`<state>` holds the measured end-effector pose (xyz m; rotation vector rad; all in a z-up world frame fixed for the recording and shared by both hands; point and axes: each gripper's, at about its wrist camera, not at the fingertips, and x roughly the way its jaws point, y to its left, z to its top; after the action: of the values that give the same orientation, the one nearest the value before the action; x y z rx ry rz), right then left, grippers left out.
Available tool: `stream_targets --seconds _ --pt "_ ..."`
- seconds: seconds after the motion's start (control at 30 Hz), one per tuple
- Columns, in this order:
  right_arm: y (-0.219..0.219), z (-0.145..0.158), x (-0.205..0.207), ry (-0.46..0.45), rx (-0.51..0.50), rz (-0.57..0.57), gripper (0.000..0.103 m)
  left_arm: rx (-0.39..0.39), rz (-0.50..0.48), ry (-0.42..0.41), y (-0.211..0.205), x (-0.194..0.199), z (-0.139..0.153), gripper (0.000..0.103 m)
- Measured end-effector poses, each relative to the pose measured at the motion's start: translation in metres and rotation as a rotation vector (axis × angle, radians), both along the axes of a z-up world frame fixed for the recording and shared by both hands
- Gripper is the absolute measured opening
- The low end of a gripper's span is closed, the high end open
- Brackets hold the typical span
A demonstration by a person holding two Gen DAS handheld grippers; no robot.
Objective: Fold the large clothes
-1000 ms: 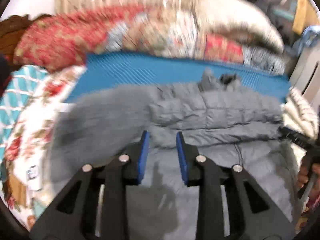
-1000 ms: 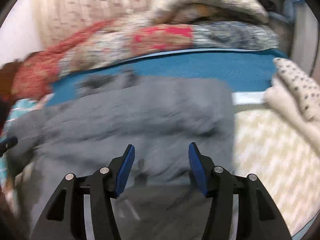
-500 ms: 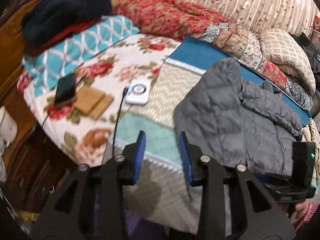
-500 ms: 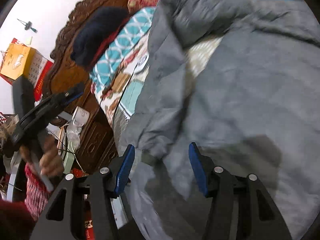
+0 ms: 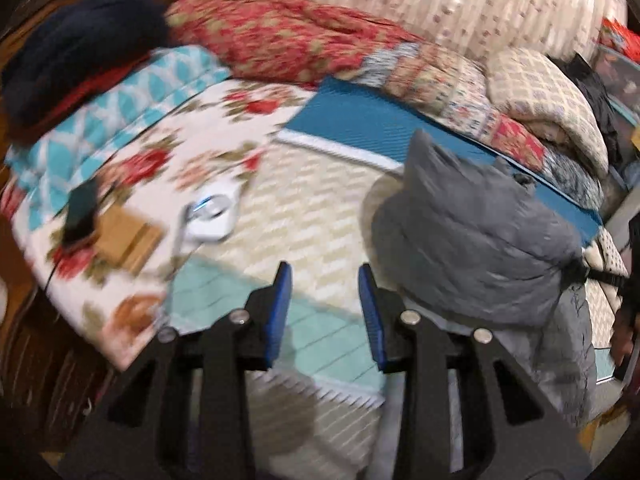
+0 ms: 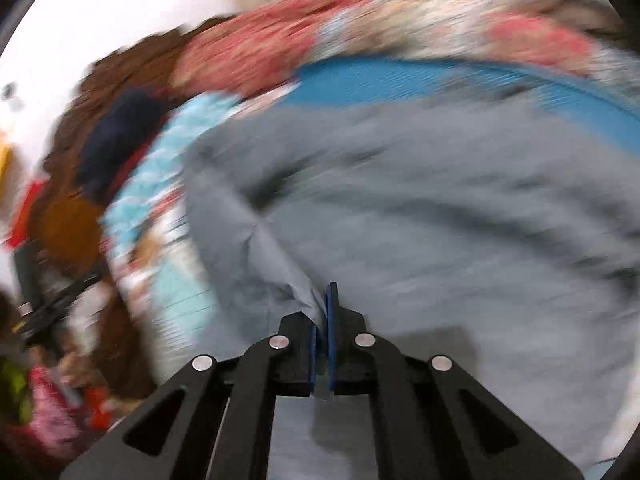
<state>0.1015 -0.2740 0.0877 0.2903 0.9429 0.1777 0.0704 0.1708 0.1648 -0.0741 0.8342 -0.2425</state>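
Note:
A grey padded jacket (image 5: 476,240) lies bunched on the bed, right of centre in the left wrist view. My left gripper (image 5: 325,304) is open and empty, above the bed's front edge just left of the jacket. In the right wrist view the jacket (image 6: 420,200) fills the frame, blurred by motion. My right gripper (image 6: 325,312) is shut on a fold of the jacket's grey fabric at its near edge. The right gripper also shows at the far right of the left wrist view (image 5: 580,270), pinching the jacket.
On the bed lie a blue mat (image 5: 360,120), a white round-dial device with a cable (image 5: 212,216), a dark phone (image 5: 80,208) and a tan block (image 5: 124,240). Rolled quilts (image 5: 304,36) and a cream blanket (image 5: 548,100) line the back. A dark wooden headboard (image 5: 24,32) stands left.
My right gripper has shut on the jacket's edge and lifted it, so the jacket has bunched up. My left gripper stays open and has shifted slightly along the bed's front edge.

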Motion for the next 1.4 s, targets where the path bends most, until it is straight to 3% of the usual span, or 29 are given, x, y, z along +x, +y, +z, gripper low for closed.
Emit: stream_targets --seconds 0.13,0.23,0.37,0.43,0.5,0.57,0.6,0.7,0.73,0.83,0.9,0.97,1.07,1.2,1.3,1.4 --pt "-0.079 0.002 0.032 0.027 -0.114 -0.138 0.023 0.043 -0.147 -0.054 -0.1 0.042 0.009 0.033" --pt "-0.103 -0.007 0.05 0.037 -0.131 -0.185 0.023 0.065 -0.237 -0.017 -0.179 0.08 -0.006 0.033" --pt "-0.148 -0.019 0.065 0.073 -0.172 -0.268 0.023 0.18 -0.244 0.039 -0.256 0.138 -0.04 0.033" --pt "-0.172 -0.028 0.07 0.067 -0.186 -0.339 0.023 0.189 -0.211 0.075 -0.275 0.175 -0.056 0.033" --pt "-0.197 -0.038 0.069 0.067 -0.169 -0.409 0.025 0.248 -0.175 0.098 -0.287 0.203 -0.072 0.033" --pt "-0.226 -0.049 0.066 0.07 -0.035 -0.467 0.034 0.304 -0.148 0.17 -0.298 0.227 -0.1 0.033" --pt "-0.238 -0.053 0.061 0.049 0.033 -0.495 0.043 0.322 -0.141 0.189 -0.301 0.234 -0.113 0.033" --pt "-0.261 -0.052 0.038 -0.049 0.142 -0.567 0.074 0.395 -0.159 0.143 -0.31 0.232 -0.129 0.033" --pt "-0.269 -0.051 0.027 -0.087 0.161 -0.61 0.076 0.422 -0.167 0.126 -0.312 0.229 -0.134 0.033" --pt "-0.271 -0.036 -0.001 -0.185 0.171 -0.689 0.076 0.459 -0.18 0.086 -0.314 0.221 -0.135 0.033" --pt "-0.241 -0.017 -0.004 -0.25 0.048 -0.612 0.076 0.45 -0.187 0.071 -0.312 0.218 -0.13 0.033" --pt "-0.209 -0.012 0.004 -0.263 0.014 -0.491 0.076 0.406 -0.179 0.041 -0.309 0.21 -0.12 0.033" --pt "-0.178 -0.032 0.024 -0.183 -0.028 -0.381 0.076 0.355 -0.149 0.007 -0.306 0.202 -0.111 0.033" --pt "-0.192 -0.097 0.062 -0.005 -0.057 -0.396 0.076 0.485 -0.183 0.037 -0.321 0.205 -0.141 0.033" --pt "-0.181 -0.097 0.073 0.029 -0.174 -0.416 0.076 0.566 -0.204 0.057 -0.332 0.205 -0.136 0.033" --pt "-0.176 -0.083 0.059 0.03 -0.148 -0.433 0.076 0.467 -0.203 0.035 -0.312 0.19 -0.102 0.033"
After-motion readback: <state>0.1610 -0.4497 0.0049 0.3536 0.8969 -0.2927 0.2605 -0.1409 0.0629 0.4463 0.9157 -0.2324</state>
